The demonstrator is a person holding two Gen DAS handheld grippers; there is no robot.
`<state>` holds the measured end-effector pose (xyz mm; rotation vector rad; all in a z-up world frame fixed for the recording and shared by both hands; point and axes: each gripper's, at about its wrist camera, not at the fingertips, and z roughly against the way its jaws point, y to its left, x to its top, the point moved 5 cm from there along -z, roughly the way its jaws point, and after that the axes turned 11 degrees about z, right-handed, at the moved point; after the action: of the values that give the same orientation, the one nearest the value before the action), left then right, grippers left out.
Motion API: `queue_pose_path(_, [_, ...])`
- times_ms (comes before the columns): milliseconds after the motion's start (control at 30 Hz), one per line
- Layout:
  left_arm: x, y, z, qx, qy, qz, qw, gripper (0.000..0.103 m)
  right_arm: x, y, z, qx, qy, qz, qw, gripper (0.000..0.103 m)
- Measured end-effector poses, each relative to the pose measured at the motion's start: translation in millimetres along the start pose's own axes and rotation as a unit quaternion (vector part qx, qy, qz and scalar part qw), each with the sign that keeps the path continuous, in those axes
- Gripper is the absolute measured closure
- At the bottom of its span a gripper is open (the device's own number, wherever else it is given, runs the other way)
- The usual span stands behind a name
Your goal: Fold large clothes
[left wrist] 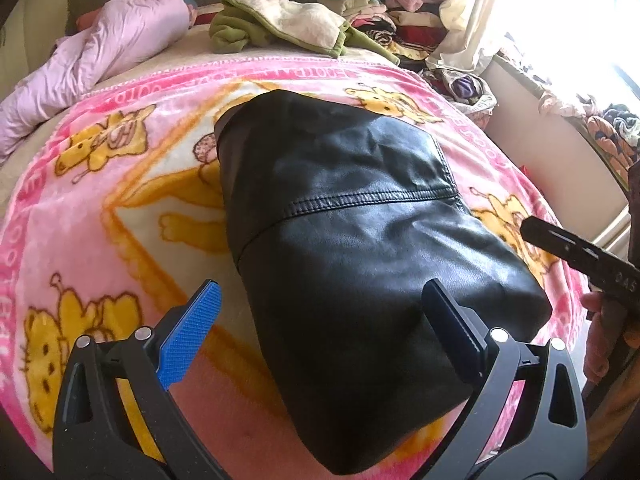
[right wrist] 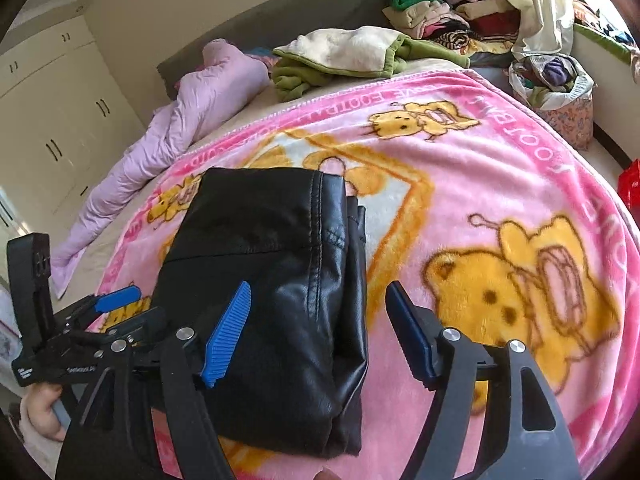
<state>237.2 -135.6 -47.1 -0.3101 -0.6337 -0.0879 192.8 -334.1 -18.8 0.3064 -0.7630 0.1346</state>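
Note:
A black leather garment [left wrist: 360,240] lies folded into a compact block on the pink blanket with yellow bears [left wrist: 120,200]. My left gripper [left wrist: 320,320] hovers over its near end, jaws wide apart and nothing pressed between the blue pads. In the right wrist view the same garment [right wrist: 272,280] shows its folded edge on the right. My right gripper [right wrist: 318,320] is open above that edge, its pads clear of the leather. The left gripper [right wrist: 116,304] sits at the garment's left side, held by a hand [right wrist: 40,412].
A lilac quilted coat [right wrist: 180,120] lies at the blanket's far left. A green and cream fleece [right wrist: 352,56] sits behind it. Folded clothes [right wrist: 440,12] are stacked in the far corner. A basket of clothes [right wrist: 556,88] and a red object [right wrist: 630,184] stand beside the bed on the right. Wardrobe doors [right wrist: 60,112] line the left.

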Motion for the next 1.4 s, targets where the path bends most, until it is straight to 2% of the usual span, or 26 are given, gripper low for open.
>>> queue_pose_path(367, [-19.2,-10.4,9.7,-0.005,-0.004,-0.022,0.9997,0.009,-44.7,11.7,14.5,0.014,0.012,-0.012,1.0,0.034])
queue_pose_path(667, [-34.2,-17.5,13.0,0.002,-0.007,-0.041,0.9991,0.009,-69.6,12.0,17.2,-0.006,0.021,-0.012,1.0,0.035])
queue_pose_path(733, [-36.7,-17.1,10.1,0.003,-0.006,-0.044,0.999,0.009,-73.4,12.1,14.5,-0.008,0.022,-0.009,1.0,0.041])
queue_pose_path(800, [-40.1,-15.3,5.9,0.001,0.001,-0.041,0.9992,0.009,-76.6,15.2,9.7,0.008,0.026,-0.011,1.0,0.063])
queue_pose_path(933, [-45.5,-9.4,-0.2,-0.003,0.001,-0.03,0.9995,0.009,-83.7,16.4,3.3,0.02,0.017,-0.024,0.999,0.073])
queue_pose_path(1067, [-46.6,-3.3,1.4,-0.019,-0.002,-0.01,0.9998,0.009,-89.5,10.4,1.6,0.073,0.007,-0.093,0.993,0.078])
queue_pose_path(1133, [-45.4,-1.0,3.6,-0.019,-0.008,-0.009,0.9997,0.009,-85.7,14.3,10.9,0.099,-0.005,-0.104,0.99,0.079])
queue_pose_path(1200, [-45.6,-0.4,-0.9,-0.03,0.003,-0.004,0.9995,0.009,-85.4,17.2,10.0,0.074,0.002,-0.077,0.994,0.079])
queue_pose_path(1333, [-55.1,-3.9,-16.9,-0.029,0.02,-0.009,0.9993,0.008,-99.9,13.2,-11.0,0.023,0.041,-0.048,0.998,0.077])
queue_pose_path(1367, [-56.2,-3.7,-17.6,-0.03,0.019,-0.008,0.9993,0.008,-101.2,12.3,-12.3,0.016,0.042,-0.045,0.998,0.074])
queue_pose_path(1400, [-56.6,-2.0,-16.9,-0.032,0.017,-0.005,0.9993,0.008,-101.2,10.4,-11.6,0.008,0.042,-0.047,0.998,0.064])
